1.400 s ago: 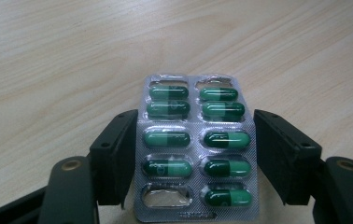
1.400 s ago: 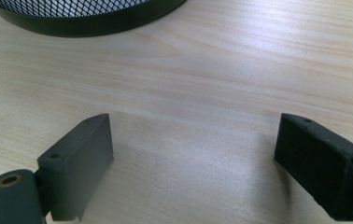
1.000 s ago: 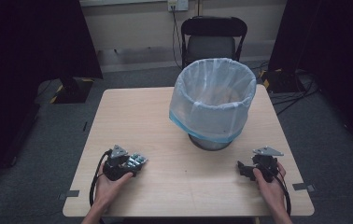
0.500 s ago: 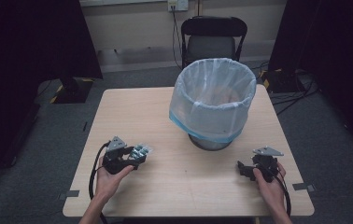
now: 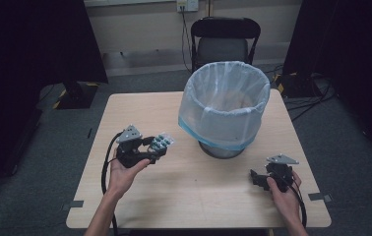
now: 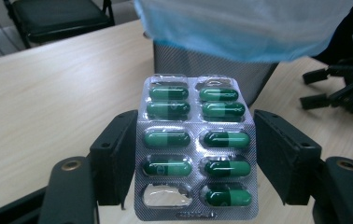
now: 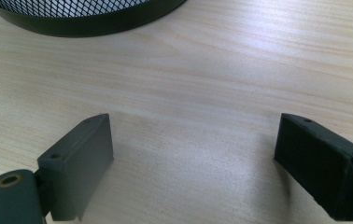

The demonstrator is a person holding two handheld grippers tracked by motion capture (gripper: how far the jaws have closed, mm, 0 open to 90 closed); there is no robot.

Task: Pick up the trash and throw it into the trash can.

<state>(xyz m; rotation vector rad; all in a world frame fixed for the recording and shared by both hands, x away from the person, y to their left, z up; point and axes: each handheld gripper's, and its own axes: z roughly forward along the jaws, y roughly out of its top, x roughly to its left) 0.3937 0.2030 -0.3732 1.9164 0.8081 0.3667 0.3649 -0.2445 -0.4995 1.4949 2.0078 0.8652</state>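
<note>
A silver blister pack of green capsules (image 6: 195,144) sits between the two black jaws of my left gripper (image 6: 195,156), which is shut on its long edges. One pocket at the pack's near left is empty. From above, that gripper (image 5: 158,146) hangs over the table's left half, with the pack (image 5: 162,141) pointing toward the bin. The mesh waste bin (image 5: 226,105), lined with a pale blue bag, stands at the table's centre right. My right gripper (image 5: 254,178) rests low near the right front corner, its jaws (image 7: 191,158) spread wide over bare wood.
The bin's dark mesh base (image 7: 86,18) lies just ahead of the right gripper. A black chair (image 5: 226,42) stands beyond the far table edge. The light wooden table (image 5: 194,196) has free room across its front and left.
My left hand has lifted off the table with the blister pack and shifted right toward the bin. The right hand has stayed where it was.
</note>
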